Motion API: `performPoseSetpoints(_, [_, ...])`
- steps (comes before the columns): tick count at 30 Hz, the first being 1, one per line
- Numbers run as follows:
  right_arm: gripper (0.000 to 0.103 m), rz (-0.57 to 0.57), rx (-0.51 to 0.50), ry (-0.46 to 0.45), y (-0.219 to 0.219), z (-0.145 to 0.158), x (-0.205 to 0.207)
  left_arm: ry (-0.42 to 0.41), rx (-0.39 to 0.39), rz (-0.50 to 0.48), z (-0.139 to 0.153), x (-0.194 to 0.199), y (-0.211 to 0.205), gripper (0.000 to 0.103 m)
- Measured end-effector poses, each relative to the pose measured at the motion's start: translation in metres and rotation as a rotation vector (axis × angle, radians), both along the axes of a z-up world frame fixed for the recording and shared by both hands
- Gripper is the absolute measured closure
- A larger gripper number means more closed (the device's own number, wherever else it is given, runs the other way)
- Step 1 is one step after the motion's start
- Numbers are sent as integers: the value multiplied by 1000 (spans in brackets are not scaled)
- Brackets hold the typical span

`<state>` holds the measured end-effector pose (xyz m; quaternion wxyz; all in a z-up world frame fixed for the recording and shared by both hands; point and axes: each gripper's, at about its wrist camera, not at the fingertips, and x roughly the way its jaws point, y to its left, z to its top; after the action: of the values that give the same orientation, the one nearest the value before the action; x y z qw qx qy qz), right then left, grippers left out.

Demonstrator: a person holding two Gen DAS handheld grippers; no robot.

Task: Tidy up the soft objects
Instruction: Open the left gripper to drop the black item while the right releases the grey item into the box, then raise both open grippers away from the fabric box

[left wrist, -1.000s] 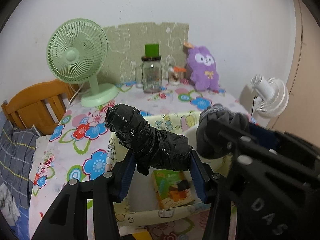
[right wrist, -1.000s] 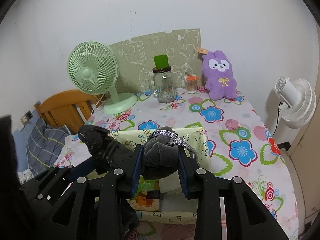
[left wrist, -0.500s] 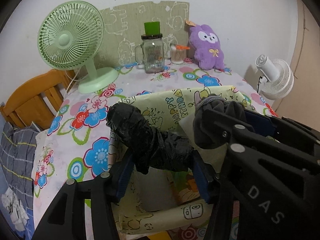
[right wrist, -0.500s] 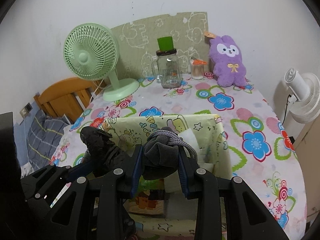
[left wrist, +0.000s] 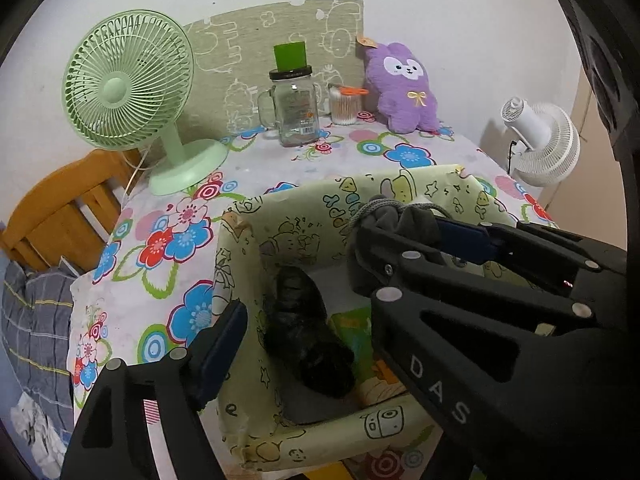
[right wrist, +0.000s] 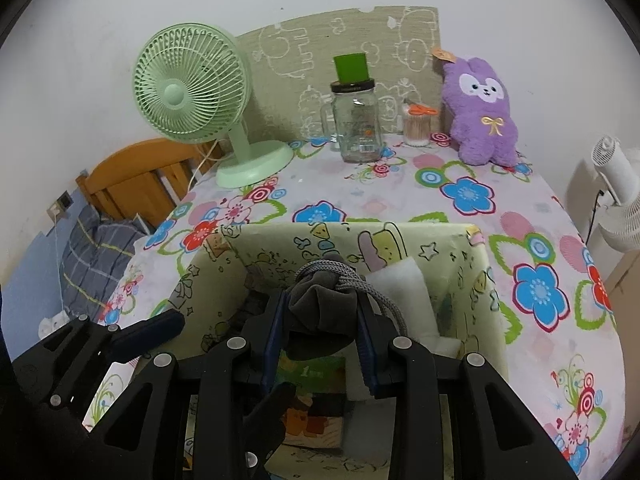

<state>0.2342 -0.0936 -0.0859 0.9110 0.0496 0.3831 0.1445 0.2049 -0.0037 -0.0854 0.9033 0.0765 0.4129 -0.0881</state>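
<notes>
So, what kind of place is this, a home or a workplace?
Most likely a home, perhaps a bedroom corner. A table with a flowered tablecloth stands against the wall and carries a purple plush toy and a green desk fan; a wooden headboard with checked bedding is beside it.

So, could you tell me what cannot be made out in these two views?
- Left wrist view: the right gripper hides the left gripper's second finger and the right side of the fabric bin.
- Right wrist view: the grey bundle and the right gripper's fingers hide the bin floor and black bundle.
- Both views: jar label too small.
</notes>
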Motion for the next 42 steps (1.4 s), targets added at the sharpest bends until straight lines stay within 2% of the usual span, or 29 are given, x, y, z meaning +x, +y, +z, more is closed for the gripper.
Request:
performPoseSetpoints(8, [62,16,-37,25,2,-2,3,-6,10,4,-1,2,0,22])
performPoseSetpoints(9, [59,15,-41,24,2,-2,3,-6,9,2,-1,2,0,21])
performPoseSetpoints(11, [37,4,-54,8,0,1,1,-5,6,5,-1,3,0,21])
performPoseSetpoints(13, [28,-4,-50,-12,-3,5,-2,-1,-1,8,-1,3,0,21])
performPoseSetpoints(14, [26,-3,-50,-17,-4,6,-3,0,-4,9,0,3,0,20])
performPoseSetpoints(27, [26,-3,-61,-38,-10,19,-23,-13,-26,22,9,-14,-3,14])
performPoseSetpoints(42, [24,-49,-55,-118,-25,48,-65,-93,-9,42,33,-51,-11,5])
